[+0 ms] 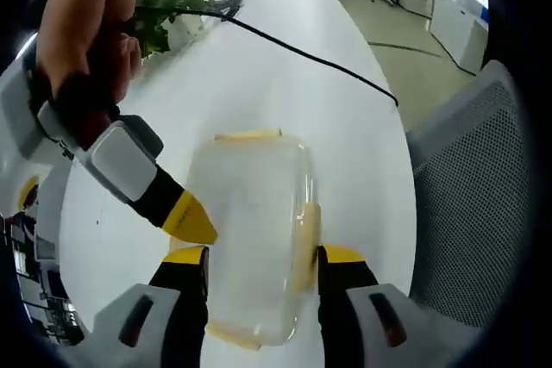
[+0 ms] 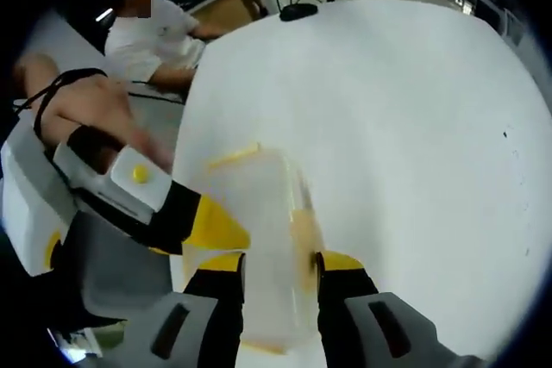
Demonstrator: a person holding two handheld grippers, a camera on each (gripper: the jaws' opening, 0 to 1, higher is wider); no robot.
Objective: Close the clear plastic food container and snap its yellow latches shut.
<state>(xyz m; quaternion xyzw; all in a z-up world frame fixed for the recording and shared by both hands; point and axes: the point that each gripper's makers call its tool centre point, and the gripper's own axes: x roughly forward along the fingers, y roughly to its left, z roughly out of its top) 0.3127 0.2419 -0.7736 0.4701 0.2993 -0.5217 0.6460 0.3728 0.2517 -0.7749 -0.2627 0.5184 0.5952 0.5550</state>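
Clear plastic food container [image 1: 252, 230] with yellow latches [image 1: 306, 243] lies lengthwise between both open grippers (left [image 1: 263, 258], right [image 2: 278, 263]), near the white desk's [image 1: 285, 92] edge; neither grips.

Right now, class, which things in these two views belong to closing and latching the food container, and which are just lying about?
Belongs to the job:
clear container
yellow latches
left gripper
right gripper

Just lying about:
potted plant
black cable
mesh chair
white table
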